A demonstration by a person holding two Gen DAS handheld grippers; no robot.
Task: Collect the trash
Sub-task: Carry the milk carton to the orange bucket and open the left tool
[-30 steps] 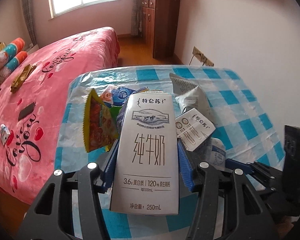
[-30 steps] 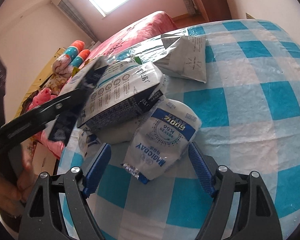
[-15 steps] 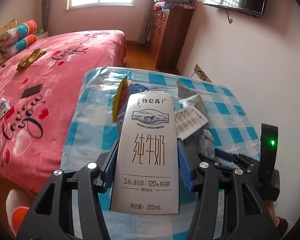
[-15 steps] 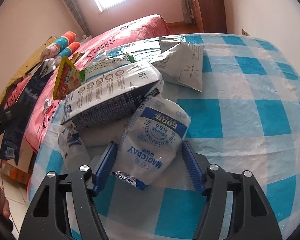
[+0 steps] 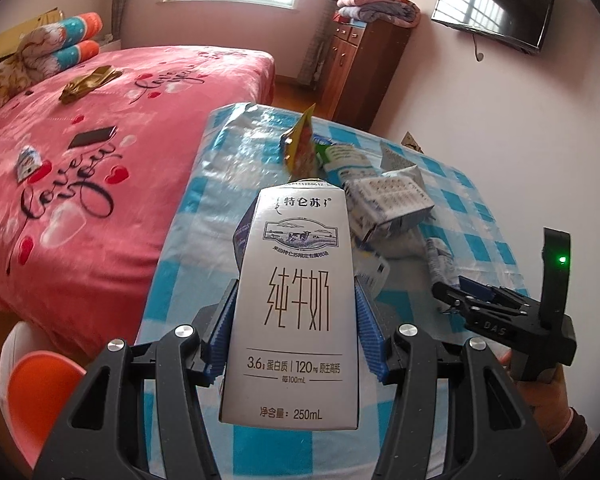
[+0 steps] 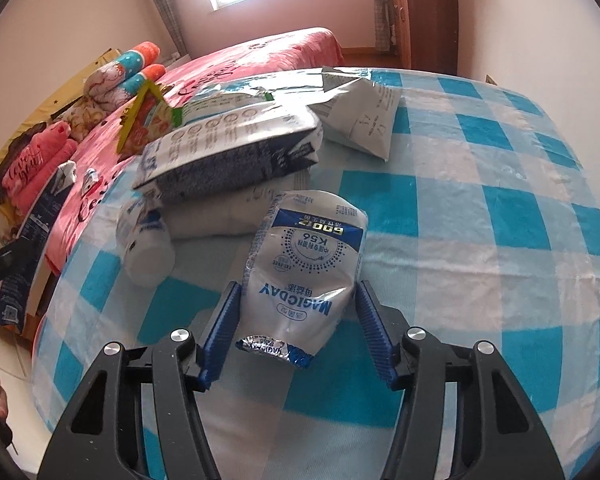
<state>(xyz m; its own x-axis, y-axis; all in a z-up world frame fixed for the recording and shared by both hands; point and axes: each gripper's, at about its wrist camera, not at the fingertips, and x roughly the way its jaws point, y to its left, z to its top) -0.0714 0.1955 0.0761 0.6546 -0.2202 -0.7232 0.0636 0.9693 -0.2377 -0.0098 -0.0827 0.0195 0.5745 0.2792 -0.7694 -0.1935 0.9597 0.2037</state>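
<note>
My left gripper is shut on a white 250 mL milk carton and holds it upright above the near left edge of the checked table. My right gripper has closed onto a white and blue MAGICDAY pouch that lies on the table; both blue pads touch its sides. Behind the pouch lies a pile of trash: a flattened carton, a silver wrapper, a small white bottle and a yellow snack bag. The pile also shows in the left wrist view.
A pink bed stands left of the table. A brown cabinet stands at the back wall and a TV hangs on the right wall. An orange and white stool is at lower left. The right gripper's body shows at right.
My left gripper has lifted and pulled the milk carton back and left, away from the pile. My right gripper has narrowed around the MAGICDAY pouch until its pads touch it.
</note>
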